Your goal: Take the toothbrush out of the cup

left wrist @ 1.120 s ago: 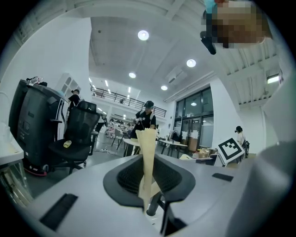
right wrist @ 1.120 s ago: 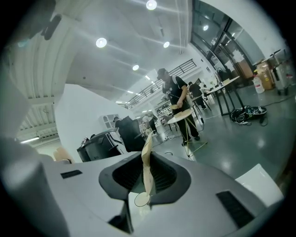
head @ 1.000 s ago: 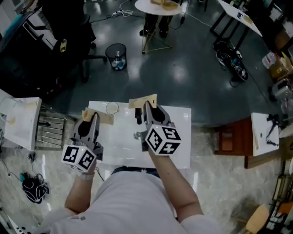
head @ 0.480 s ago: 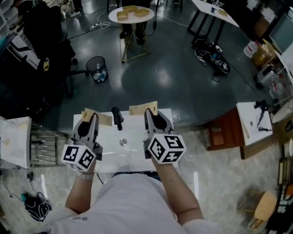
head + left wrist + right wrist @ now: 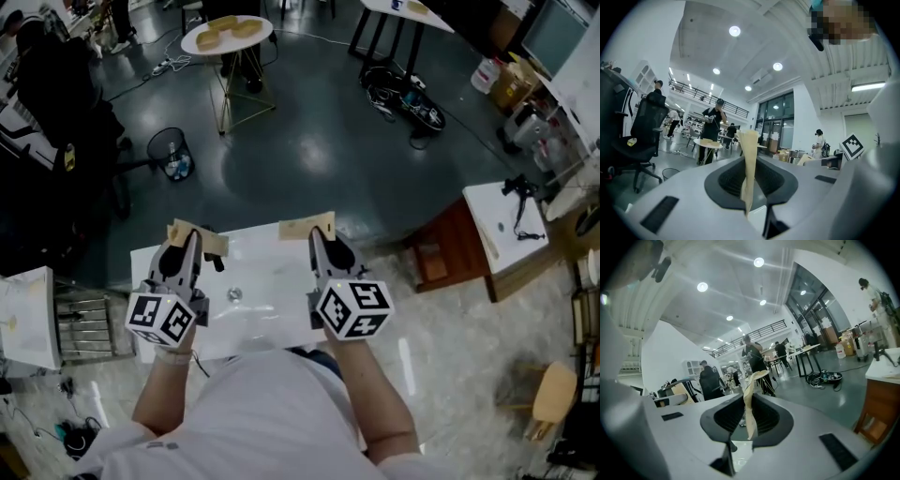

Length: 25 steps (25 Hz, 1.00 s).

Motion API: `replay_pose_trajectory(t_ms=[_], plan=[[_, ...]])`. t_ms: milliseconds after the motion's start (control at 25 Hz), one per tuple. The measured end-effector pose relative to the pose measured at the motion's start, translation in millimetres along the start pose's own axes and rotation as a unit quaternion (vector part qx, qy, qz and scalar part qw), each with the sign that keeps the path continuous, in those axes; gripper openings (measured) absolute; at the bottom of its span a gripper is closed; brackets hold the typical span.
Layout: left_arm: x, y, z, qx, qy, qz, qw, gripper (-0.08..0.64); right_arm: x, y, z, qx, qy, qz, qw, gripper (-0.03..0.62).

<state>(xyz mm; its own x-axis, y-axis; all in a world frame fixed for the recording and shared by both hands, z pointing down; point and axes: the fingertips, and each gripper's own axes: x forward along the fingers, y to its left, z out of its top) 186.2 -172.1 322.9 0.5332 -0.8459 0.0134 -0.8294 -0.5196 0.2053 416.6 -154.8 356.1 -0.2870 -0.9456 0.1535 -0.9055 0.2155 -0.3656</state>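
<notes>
The left tool (image 5: pixel 192 242) and the right tool (image 5: pixel 321 234) have pale grey moulded bodies. Black ribbed hollows line the inner jaw faces, and beige strips (image 5: pixel 750 164) run along the tips. At its rear each tool carries a white cube (image 5: pixel 354 309) printed with black square markers. The person wears a white short-sleeved shirt (image 5: pixel 253 412).

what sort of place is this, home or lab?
Probably an open lab or workshop hall, not a home: polished dark floor, round table, office chair, mezzanine railing.
</notes>
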Motion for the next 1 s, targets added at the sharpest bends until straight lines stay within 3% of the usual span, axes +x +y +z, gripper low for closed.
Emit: replay_pose_trajectory(t_ms=[480, 1000], plan=[[19.4, -32.2, -20.1, -0.002, 0.024, -0.029, 0.9993, 0.063, -33.2, -40.3, -8.6, -0.008, 0.009, -0.033, 0.999, 0.063], [22.3, -34.6, -26.2, -0.005, 0.040, -0.035, 0.9986, 0.063, -31.1, -42.6, -9.8, -0.016, 0.015, -0.048, 0.999, 0.061]])
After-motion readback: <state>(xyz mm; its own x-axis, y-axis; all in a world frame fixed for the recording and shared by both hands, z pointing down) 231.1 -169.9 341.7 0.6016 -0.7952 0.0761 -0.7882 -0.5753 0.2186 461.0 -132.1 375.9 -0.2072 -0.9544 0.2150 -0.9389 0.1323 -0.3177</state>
